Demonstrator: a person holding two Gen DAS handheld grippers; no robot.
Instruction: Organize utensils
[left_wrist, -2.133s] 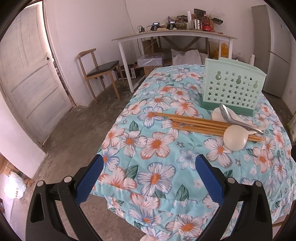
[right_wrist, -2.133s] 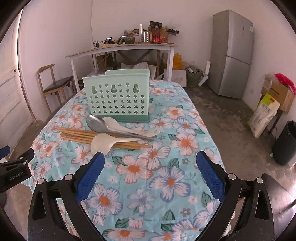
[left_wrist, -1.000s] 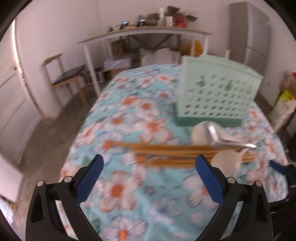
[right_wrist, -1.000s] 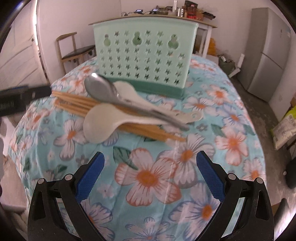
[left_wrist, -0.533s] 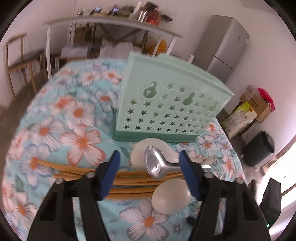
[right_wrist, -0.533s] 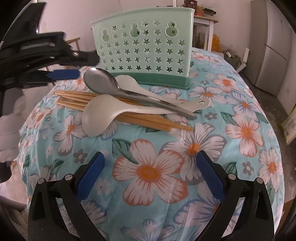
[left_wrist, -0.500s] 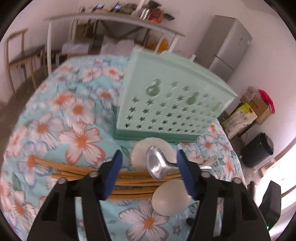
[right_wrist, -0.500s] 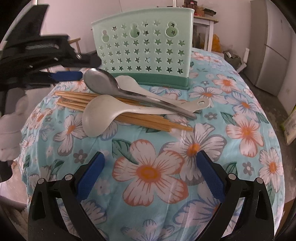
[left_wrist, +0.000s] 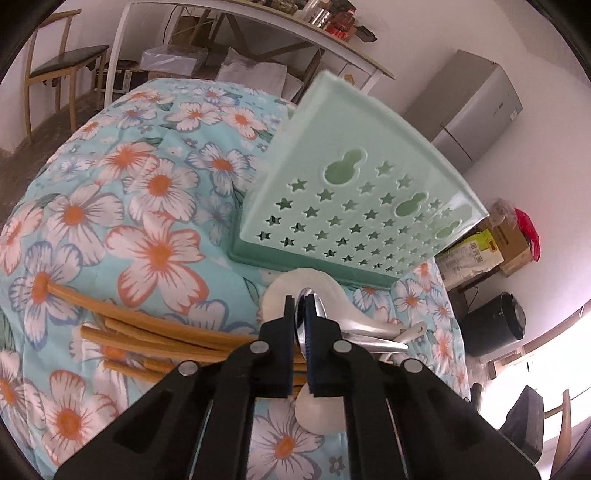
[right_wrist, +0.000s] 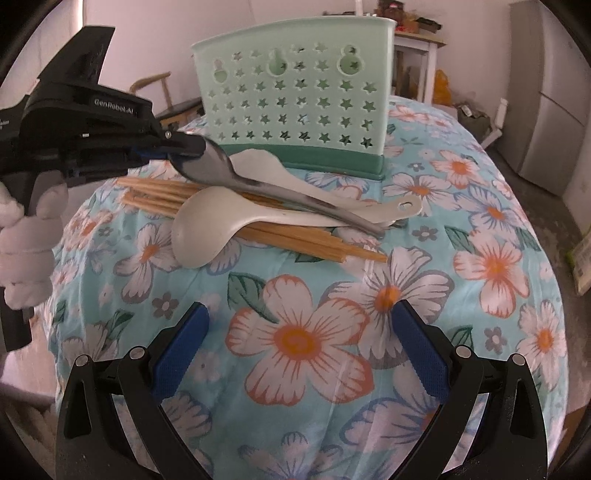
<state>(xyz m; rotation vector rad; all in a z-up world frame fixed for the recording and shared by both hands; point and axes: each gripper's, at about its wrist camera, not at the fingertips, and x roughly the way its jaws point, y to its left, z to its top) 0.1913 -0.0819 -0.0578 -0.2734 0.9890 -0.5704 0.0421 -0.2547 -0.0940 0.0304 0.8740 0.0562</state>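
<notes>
A: What has the left claw (left_wrist: 301, 314) got?
B: It's clenched on the bowl of the metal spoon (right_wrist: 236, 173), which lies across the white spoons (right_wrist: 207, 229) and chopsticks (right_wrist: 295, 236) before the green holder (right_wrist: 295, 99).
A: And the right claw (right_wrist: 299, 339)?
B: Spread wide above the floral table (right_wrist: 480, 266), gripping nothing.

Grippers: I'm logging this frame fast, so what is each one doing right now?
Left gripper: closed on the bowl of the metal spoon.
Right gripper: open, holding nothing, above the floral tablecloth.
</notes>
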